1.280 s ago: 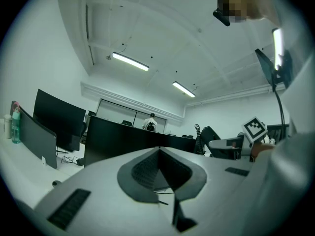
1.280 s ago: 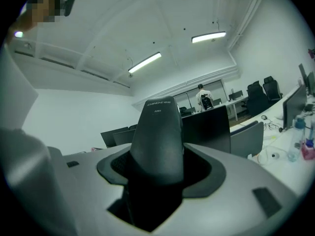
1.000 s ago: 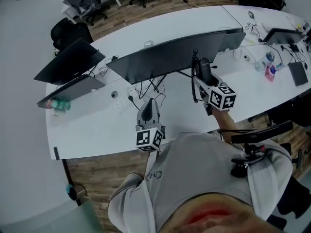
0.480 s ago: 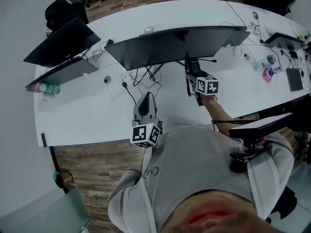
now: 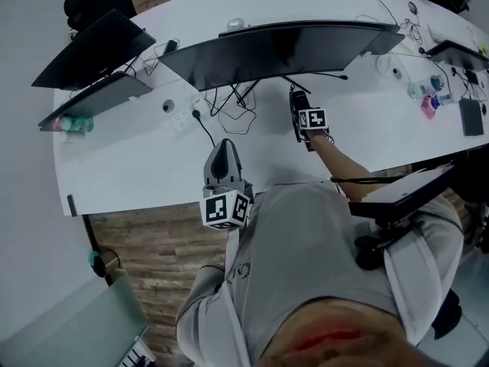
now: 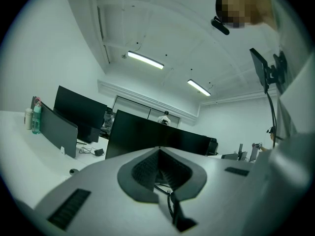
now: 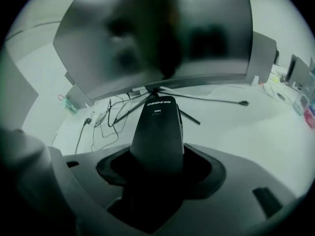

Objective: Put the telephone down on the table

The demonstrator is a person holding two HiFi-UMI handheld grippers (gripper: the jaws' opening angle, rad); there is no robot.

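Your right gripper [image 5: 304, 112] has its jaws closed on the black telephone [image 5: 299, 99] handset, which sticks out forward from between the pads and points steeply down. It hangs over the white table [image 5: 137, 167], midway between the near edge and the wide monitor [image 5: 275, 48] along the far side; you cannot tell whether it touches the surface. Your left gripper [image 5: 223, 150] has its jaws pressed together on nothing, just inside the near edge, beside loose cables [image 5: 233, 105].
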